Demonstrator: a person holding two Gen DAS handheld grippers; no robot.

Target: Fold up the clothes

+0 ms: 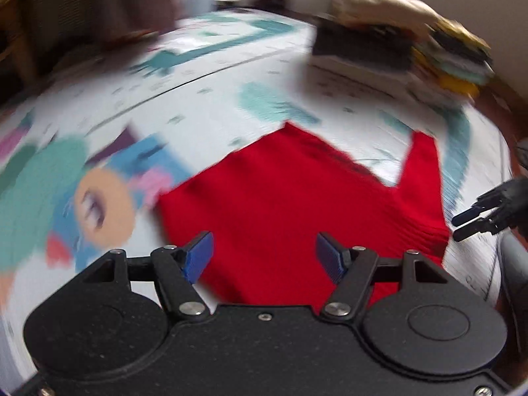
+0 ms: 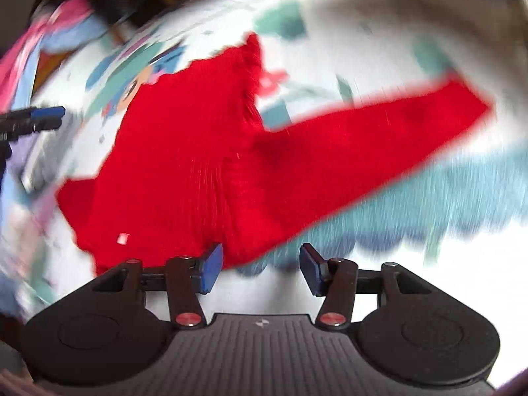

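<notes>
on printed mat (image 1: 204,105): red sweater (image 1: 280,198), one sleeve still out; left gripper (image 1: 264,257) and right gripper (image 2: 260,269) apart, empty; folded stack (image 1: 445,56) far right.

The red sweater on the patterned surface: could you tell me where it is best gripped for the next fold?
Probably the cuff end of the outstretched sleeve of the red sweater: it lies flat, apart from the body. Come from above with the right gripper, pinching across its narrow end.

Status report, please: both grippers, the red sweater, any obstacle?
Left gripper open, empty. Right gripper open, empty. Red sweater flat on printed sheet, one sleeve out. Stack of folded clothes off to the side, not blocking.
</notes>
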